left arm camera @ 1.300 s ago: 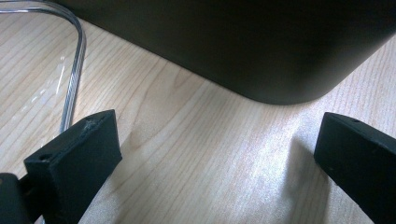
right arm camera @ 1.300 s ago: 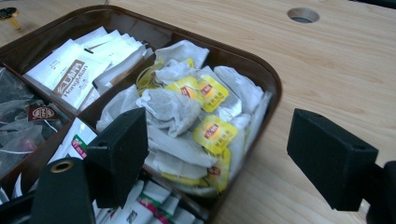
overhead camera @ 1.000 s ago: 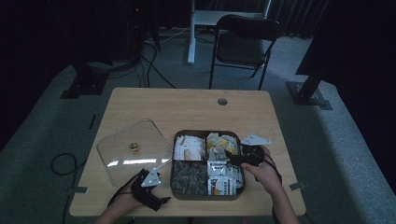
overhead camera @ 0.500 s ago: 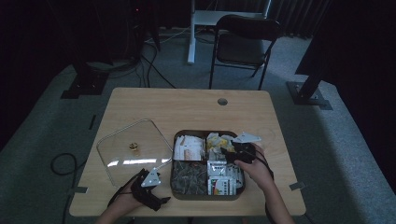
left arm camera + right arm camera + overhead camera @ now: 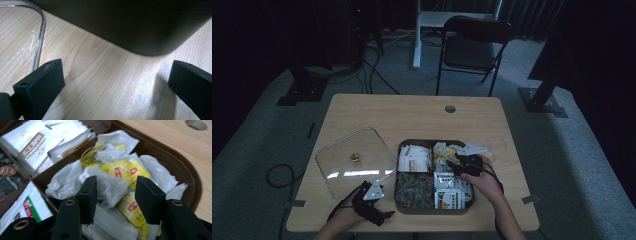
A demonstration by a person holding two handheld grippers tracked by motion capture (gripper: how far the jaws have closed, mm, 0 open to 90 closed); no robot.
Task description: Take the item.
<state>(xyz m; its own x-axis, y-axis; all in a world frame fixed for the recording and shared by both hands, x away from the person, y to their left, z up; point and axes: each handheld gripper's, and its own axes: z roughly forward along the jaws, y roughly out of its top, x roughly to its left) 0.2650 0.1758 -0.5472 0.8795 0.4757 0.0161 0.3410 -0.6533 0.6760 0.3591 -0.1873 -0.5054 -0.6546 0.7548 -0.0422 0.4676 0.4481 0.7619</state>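
A dark four-part tray [image 5: 432, 143] sits on the wooden table. My right gripper [image 5: 452, 164] dips into its far right compartment, over a heap of tea bags [image 5: 443, 151] with yellow tags. In the right gripper view, the right gripper [image 5: 115, 186] has its jaws on either side of a crumpled white tea bag [image 5: 110, 191]. They have just been closing, and a narrow gap still shows beside one pad. My left gripper [image 5: 384, 216] rests on the table at the tray's near left corner. The left gripper [image 5: 116, 82] is open, with bare wood between its jaws.
A clear glass lid [image 5: 357, 160] with a small knob lies left of the tray; its rim [image 5: 41, 30] runs just beside my left jaw. The tray's dark wall [image 5: 125, 22] stands ahead. Other compartments hold white-brown sachets [image 5: 413, 157], dark packets [image 5: 414, 187] and white-green sachets [image 5: 448, 192].
The right hand has shifted a little to the left and down into the tea-bag compartment. The left hand has stayed put.
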